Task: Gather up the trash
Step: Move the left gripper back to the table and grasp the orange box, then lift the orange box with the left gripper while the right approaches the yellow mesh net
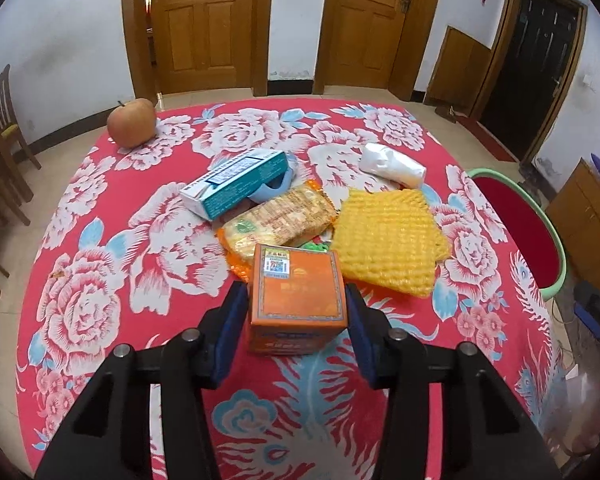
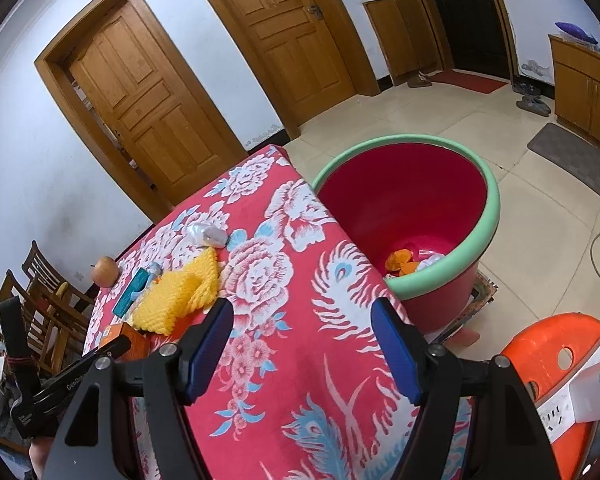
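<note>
The right tongs (image 2: 302, 344) are hanging released over bare cloth near the counter (image 2: 284, 360) edge, beside the bin (image 2: 452, 264). The left tongs (image 1: 297, 312) are grasping the orange box (image 1: 298, 300) toward the counter's near edge.

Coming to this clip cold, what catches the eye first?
The red floral tablecloth dominates. On it, the left claw clamps an orange box, with a yellow foam net and wrappers just beyond. Beside the table stands a red bin with a green rim, trash at its bottom.
</note>
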The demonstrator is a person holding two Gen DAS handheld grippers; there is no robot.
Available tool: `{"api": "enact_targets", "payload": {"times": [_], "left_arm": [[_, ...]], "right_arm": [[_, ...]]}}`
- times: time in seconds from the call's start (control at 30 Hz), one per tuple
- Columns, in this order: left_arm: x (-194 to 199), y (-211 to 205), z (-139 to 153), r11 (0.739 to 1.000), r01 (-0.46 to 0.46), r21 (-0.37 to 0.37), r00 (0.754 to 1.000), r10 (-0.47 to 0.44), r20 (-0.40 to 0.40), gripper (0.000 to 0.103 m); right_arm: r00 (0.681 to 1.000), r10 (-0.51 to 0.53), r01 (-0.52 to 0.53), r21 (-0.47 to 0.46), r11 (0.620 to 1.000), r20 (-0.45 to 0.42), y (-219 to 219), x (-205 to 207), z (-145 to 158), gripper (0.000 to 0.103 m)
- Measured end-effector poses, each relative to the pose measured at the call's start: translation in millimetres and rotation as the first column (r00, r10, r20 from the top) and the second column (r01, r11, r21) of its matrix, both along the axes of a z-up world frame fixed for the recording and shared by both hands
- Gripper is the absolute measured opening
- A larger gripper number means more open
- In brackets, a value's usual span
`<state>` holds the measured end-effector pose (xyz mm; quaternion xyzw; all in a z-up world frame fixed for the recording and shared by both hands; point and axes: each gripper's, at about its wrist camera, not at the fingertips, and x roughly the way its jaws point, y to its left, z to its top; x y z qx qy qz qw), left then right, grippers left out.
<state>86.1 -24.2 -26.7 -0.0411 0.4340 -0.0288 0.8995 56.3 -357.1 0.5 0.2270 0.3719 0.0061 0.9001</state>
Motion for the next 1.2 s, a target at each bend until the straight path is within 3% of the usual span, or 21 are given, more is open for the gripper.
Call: {"api": "enact_targets", "payload": {"times": [0.5, 0.97, 1.2], "left_arm": [[-27.9, 55.4, 9.4, 0.994, -0.091, -0.054, 0.995, 0.093, 0.038, 0.049], [-38.0, 85.2, -15.8, 0.984, -0.158, -0.082, 0.987, 0.154, -0.047, 0.049], [-42.3, 88.0, -18.2, 0.982, -0.167, -0.083, 0.986, 0.164, -0.041, 0.049]], "right_arm": [[0.995, 0.098, -0.097, -0.052, 0.994, 0.016, 51.9, -9.0, 19.2, 0.074], [0.981, 0.192, -0.193, -0.079, 0.978, -0.024, 104.7, 6.3, 7.8, 0.074], [0.976, 0.211, -0.213, -0.038, 0.976, -0.050, 115.5, 22.6, -9.4, 0.074]]}}
